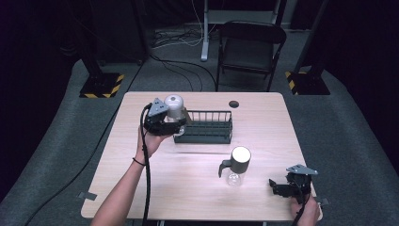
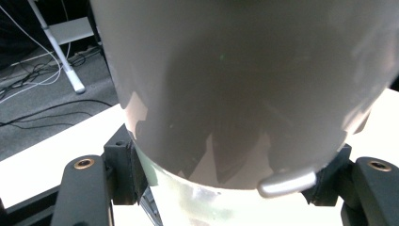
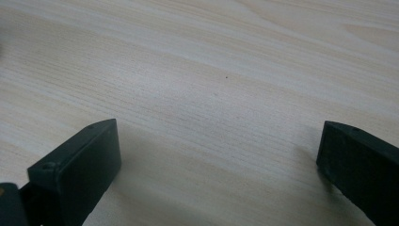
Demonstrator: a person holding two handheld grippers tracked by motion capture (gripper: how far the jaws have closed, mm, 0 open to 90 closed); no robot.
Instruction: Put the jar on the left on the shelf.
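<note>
Pale desk (image 1: 155, 197): left gripper (image 1: 165, 123) fingers pinch a grey-topped jar (image 1: 174, 109) raised just left of the far wire rack (image 1: 203, 127); its smooth wall may slip or clip the rim. Right gripper (image 1: 281, 188) fingers rest spread, near right

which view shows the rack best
The high view: the dark wire rack sits whole on the table, just right of the grey-capped bottle clamped in the left gripper. In the left gripper view that bottle blocks the rack; the right gripper view looks at bare tabletop between open jaws.
</note>
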